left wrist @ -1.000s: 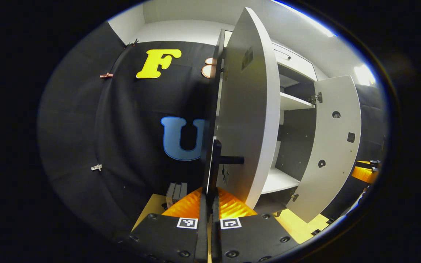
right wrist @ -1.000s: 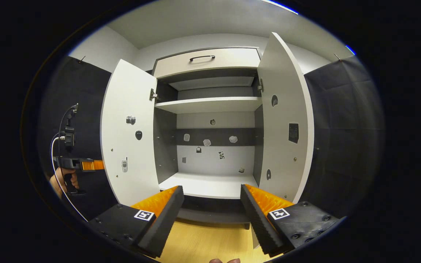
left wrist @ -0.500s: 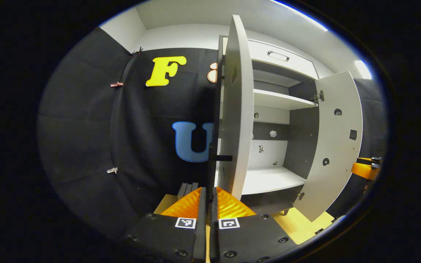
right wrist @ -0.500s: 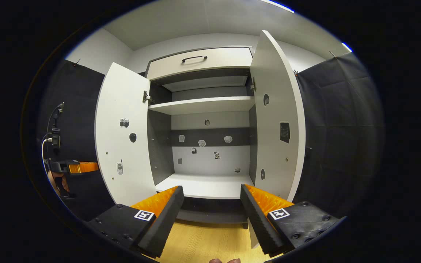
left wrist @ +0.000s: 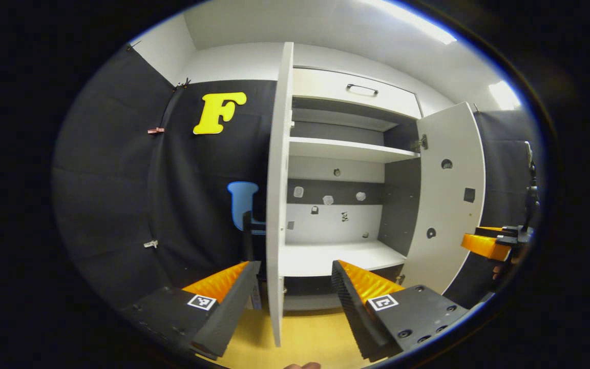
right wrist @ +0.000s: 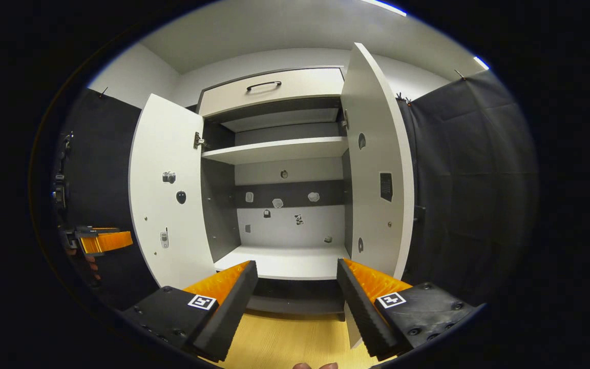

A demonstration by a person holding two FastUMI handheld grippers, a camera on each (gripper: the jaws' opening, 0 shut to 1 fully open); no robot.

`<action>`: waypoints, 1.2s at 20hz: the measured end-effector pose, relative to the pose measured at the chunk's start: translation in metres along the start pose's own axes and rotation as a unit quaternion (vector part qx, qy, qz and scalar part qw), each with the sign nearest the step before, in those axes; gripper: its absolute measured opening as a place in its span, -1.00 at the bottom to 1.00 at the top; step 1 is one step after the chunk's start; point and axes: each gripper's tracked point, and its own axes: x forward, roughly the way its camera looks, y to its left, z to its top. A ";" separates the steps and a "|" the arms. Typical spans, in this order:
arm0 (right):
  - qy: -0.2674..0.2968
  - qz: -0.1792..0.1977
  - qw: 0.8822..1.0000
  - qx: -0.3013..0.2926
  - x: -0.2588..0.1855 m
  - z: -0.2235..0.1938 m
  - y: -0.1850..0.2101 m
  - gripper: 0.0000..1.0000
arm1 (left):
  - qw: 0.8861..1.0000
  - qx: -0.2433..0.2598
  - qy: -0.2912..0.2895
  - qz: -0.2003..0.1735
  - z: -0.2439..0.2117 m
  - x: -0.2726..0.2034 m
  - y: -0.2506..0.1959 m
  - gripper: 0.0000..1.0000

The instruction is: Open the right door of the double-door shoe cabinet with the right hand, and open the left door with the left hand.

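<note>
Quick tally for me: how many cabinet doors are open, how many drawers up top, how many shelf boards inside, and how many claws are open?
Open doors: 2, left door and right door.
Drawers: 1, top drawer.
Shelf boards: 2, upper shelf and lower shelf.
Open claws: 2, left claw and right claw.
Total: 7.

You'll find no readable text, only square coded markers on the left gripper (left wrist: 292, 302) and right gripper (right wrist: 295, 305), and small stickers too tiny to read inside the cabinet (right wrist: 285, 205).
</note>
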 end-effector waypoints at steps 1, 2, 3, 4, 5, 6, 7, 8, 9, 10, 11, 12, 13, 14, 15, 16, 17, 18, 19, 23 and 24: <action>-0.002 -0.001 1.000 0.000 0.000 0.001 -0.002 0.95 | 1.000 -0.002 -0.003 -0.007 0.002 -0.001 -0.003 0.77; -0.004 -0.003 1.000 0.000 0.000 0.004 -0.003 0.95 | 1.000 -0.004 -0.007 -0.011 0.002 -0.001 -0.009 0.87; -0.007 -0.003 1.000 0.001 -0.001 0.006 -0.004 0.96 | 1.000 -0.007 -0.011 -0.013 0.001 0.001 -0.015 0.89; -0.008 -0.004 1.000 0.001 -0.001 0.007 -0.005 0.96 | 1.000 -0.011 -0.014 -0.016 0.002 0.001 -0.019 0.90; -0.008 -0.004 1.000 0.001 -0.001 0.008 -0.006 0.95 | 1.000 -0.016 -0.015 -0.018 0.002 0.002 -0.022 0.90; -0.009 -0.006 1.000 0.001 -0.001 0.010 -0.007 0.96 | 1.000 -0.020 -0.017 -0.016 0.003 0.003 -0.024 0.90; -0.010 -0.007 1.000 0.001 -0.002 0.012 -0.008 0.95 | 1.000 -0.022 -0.019 -0.009 0.003 0.003 -0.025 0.90; -0.011 -0.010 1.000 0.000 -0.002 0.013 -0.011 0.95 | 1.000 -0.023 -0.021 -0.002 0.003 0.003 -0.025 0.84; -0.010 -0.015 1.000 -0.002 -0.003 0.013 -0.013 0.95 | 0.999 -0.023 -0.026 0.000 0.005 0.004 -0.026 0.89; -0.009 -0.020 1.000 -0.004 -0.001 0.014 -0.014 0.95 | 0.999 -0.021 -0.028 -0.004 0.006 0.004 -0.029 0.89; -0.010 -0.022 1.000 -0.004 -0.003 0.014 -0.015 0.95 | 0.999 -0.019 -0.029 -0.006 0.006 0.006 -0.031 0.89; -0.011 -0.021 1.000 -0.003 -0.002 0.017 -0.015 0.95 | 0.999 -0.016 -0.027 -0.010 0.005 0.006 -0.033 0.89; -0.014 -0.020 1.000 -0.001 -0.003 0.020 -0.014 0.96 | 1.000 -0.013 -0.025 -0.013 0.004 0.007 -0.035 0.89; -0.017 -0.020 1.000 -0.001 -0.002 0.023 -0.013 0.96 | 1.000 -0.011 -0.025 -0.015 0.004 0.007 -0.036 0.89; -0.022 -0.020 1.000 -0.004 -0.003 0.026 -0.013 0.96 | 0.999 -0.012 -0.023 -0.018 0.003 0.007 -0.039 0.89; -0.027 -0.020 0.999 -0.007 -0.003 0.031 -0.014 0.96 | 0.999 -0.014 -0.021 -0.022 0.003 0.007 -0.042 0.90; -0.032 -0.020 0.999 -0.011 -0.005 0.034 -0.014 0.96 | 0.999 -0.016 -0.021 -0.024 0.003 0.008 -0.044 0.90; -0.035 -0.020 0.999 -0.012 -0.005 0.037 -0.013 0.96 | 0.999 -0.015 -0.022 -0.026 0.003 0.008 -0.046 0.89; -0.040 -0.018 0.999 -0.012 -0.006 0.040 -0.011 0.96 | 0.999 -0.014 -0.023 -0.028 0.004 0.008 -0.048 0.89; -0.040 -0.020 0.999 -0.012 -0.005 0.041 -0.014 0.96 | 0.999 -0.006 -0.022 -0.033 0.004 0.011 -0.050 0.89; -0.038 -0.020 0.999 -0.011 -0.004 0.040 -0.015 0.96 | 0.999 -0.006 -0.020 -0.036 0.003 0.011 -0.052 0.90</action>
